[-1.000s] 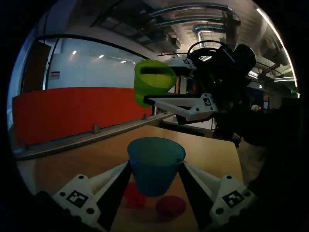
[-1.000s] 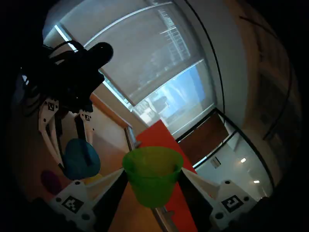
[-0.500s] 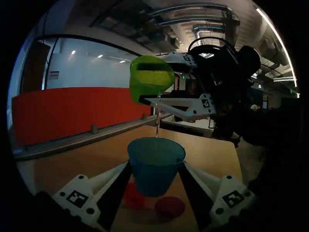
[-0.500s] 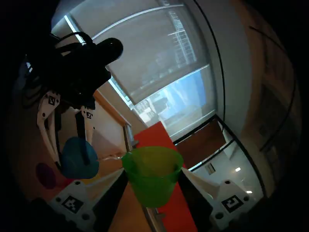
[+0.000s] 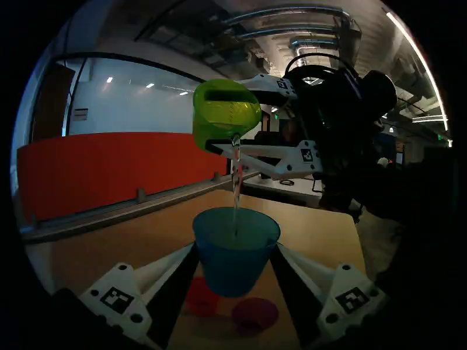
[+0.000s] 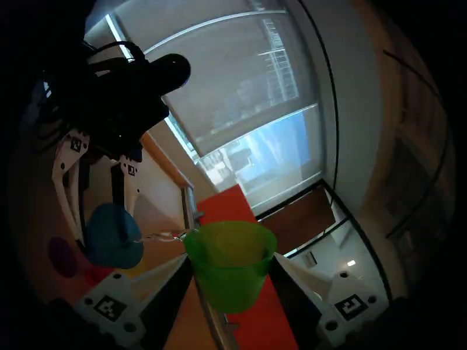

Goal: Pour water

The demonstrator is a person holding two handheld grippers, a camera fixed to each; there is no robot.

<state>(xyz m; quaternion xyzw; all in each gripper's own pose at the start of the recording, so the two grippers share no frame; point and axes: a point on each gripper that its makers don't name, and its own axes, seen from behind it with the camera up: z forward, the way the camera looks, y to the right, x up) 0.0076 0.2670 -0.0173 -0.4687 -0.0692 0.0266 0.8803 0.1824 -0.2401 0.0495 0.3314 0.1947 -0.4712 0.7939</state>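
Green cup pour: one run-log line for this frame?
phase: pouring | right gripper shut on green cup, tilted | water stream falling into blue cup | left gripper shut on blue cup, upright over table

In the left gripper view, the opaque blue plastic cup (image 5: 235, 268) at 6 o'clock is an even mid-blue, darker inside. The left tool (image 5: 235, 251) has white fingers with black-and-white square markers at 7 and 5 o'clock. Toward 12 o'clock, the translucent lime-green plastic cup (image 5: 225, 114) shows yellow-green. The thin stream of water (image 5: 236, 186) under it is clear with pale glints. The right tool (image 5: 229, 118) has white fingers and a black body. The pale wooden table (image 5: 315, 227) is tan. On it lie a red round piece (image 5: 201, 291) and a magenta round piece (image 5: 254, 312). The flat orange-red wall panel (image 5: 105, 169) is at 9 o'clock.
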